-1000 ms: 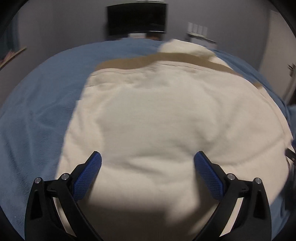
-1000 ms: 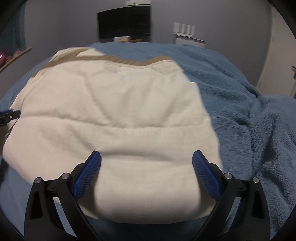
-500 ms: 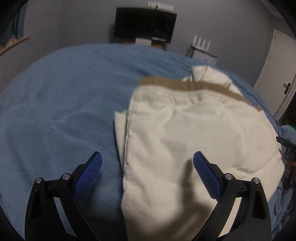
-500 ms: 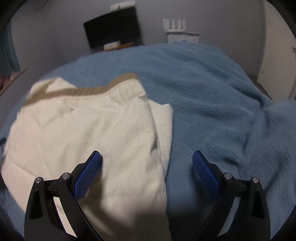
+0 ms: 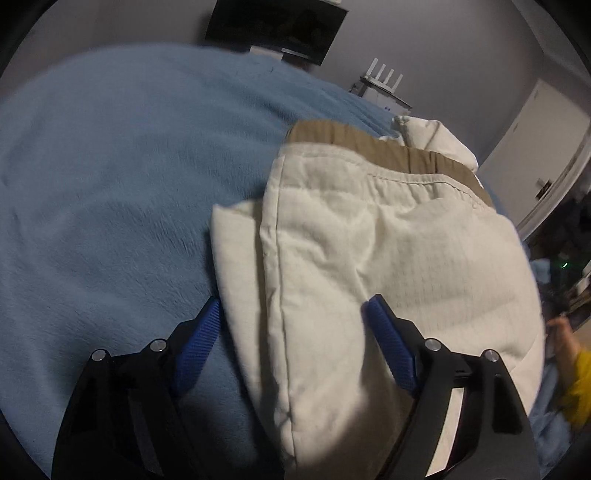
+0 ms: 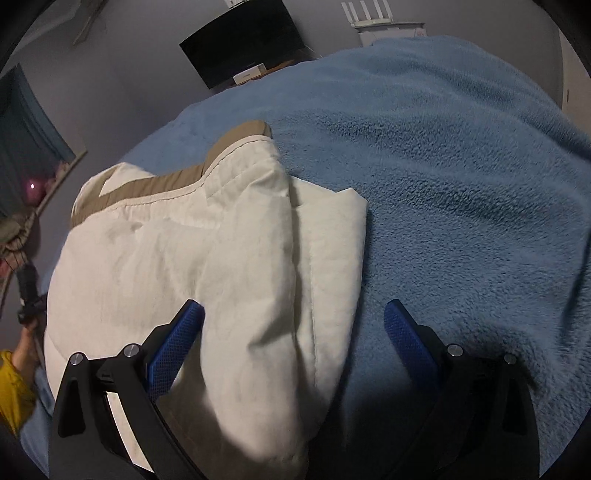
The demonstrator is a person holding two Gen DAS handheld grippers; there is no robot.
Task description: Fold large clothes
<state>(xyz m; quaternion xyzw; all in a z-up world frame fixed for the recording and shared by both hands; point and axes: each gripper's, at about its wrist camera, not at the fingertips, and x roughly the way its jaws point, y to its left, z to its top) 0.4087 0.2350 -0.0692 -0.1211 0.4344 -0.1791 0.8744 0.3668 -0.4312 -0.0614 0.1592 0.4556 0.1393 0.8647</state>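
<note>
While the blue blanket (image 5: 110,192) fills the left half of my left wrist view, the folded cream garment (image 5: 388,258) lies on it to the right, its tan band (image 5: 369,142) along the far edge. My left gripper (image 5: 291,317) is spread wide and holds nothing; its left finger sits over bare blanket just beside the garment's side edge, its right finger over the cream cloth, so the edge runs between them. Whether the pads touch the fabric I cannot tell. Beyond the bed stand a dark screen (image 5: 277,26), a white router (image 5: 384,79) with upright antennas and a pale door (image 5: 543,147). At the far right edge I see my other hand and a yellow sleeve (image 5: 580,384).

In the right wrist view the cream garment (image 6: 184,258) lies left of centre, a lower layer sticking out along its right side, with blanket (image 6: 461,166) to the right. My right gripper (image 6: 293,317) is likewise wide apart and empty, straddling that right edge: left finger over cloth, right finger over blanket. The screen (image 6: 240,48) hangs on the wall behind.

A second ago both grippers faced the garment's middle; each has since swung outward to a side edge, and the garment now shows doubled edges on both sides.
</note>
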